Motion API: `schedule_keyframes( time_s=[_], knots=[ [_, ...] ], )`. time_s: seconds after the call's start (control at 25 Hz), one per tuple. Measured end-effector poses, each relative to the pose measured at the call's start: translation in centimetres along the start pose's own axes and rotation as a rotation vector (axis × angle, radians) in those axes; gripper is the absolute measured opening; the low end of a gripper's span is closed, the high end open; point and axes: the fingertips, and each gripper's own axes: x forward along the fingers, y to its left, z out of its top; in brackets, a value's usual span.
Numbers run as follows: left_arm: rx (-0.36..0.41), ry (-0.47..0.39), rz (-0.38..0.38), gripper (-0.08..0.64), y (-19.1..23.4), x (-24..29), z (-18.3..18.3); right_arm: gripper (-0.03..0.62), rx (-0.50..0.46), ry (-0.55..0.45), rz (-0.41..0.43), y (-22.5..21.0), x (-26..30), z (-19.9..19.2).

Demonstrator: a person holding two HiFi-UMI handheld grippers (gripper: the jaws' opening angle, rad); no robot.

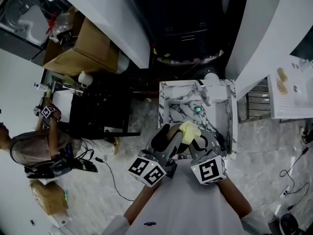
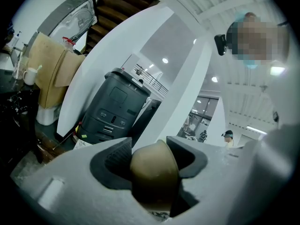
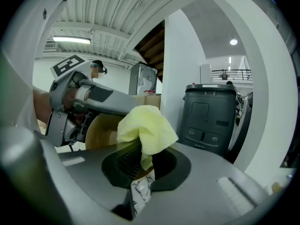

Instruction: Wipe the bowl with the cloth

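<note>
A tan bowl [image 1: 162, 135] is held on edge over the marble sink [image 1: 224, 112]. My left gripper [image 1: 171, 142] is shut on its rim; in the left gripper view the bowl's rim [image 2: 154, 169] fills the gap between the jaws. My right gripper [image 1: 196, 143] is shut on a yellow cloth [image 1: 190, 130], which rests against the bowl's upper edge. In the right gripper view the cloth [image 3: 146, 128] bunches out above the jaws. Behind the cloth there are the bowl [image 3: 100, 131] and my left gripper [image 3: 75, 103].
A faucet [image 1: 203, 93] and a teal drain [image 1: 197, 109] are in the sink. A dark grey bin-like machine [image 3: 209, 114] stands beyond it. A cardboard box [image 1: 81, 48] and a black table [image 1: 99, 109] are to the left. A person [image 1: 33, 148] stands at far left.
</note>
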Motion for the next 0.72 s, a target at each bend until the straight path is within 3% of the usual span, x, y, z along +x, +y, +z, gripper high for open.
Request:
schedule_keyframes(
  time_s=[0.24, 0.72],
  knots=[
    [0.004, -0.025, 0.022, 0.235, -0.2, -0.7, 0.2, 0.029, -0.016, 0.059, 0.015, 0.6, -0.3, -1.5],
    [-0.028, -0.060, 0.060, 0.235, 0.6, -1.7, 0.5, 0.030, -0.060, 0.116, 0.148, 4.0, -1.7, -3.0]
  ],
)
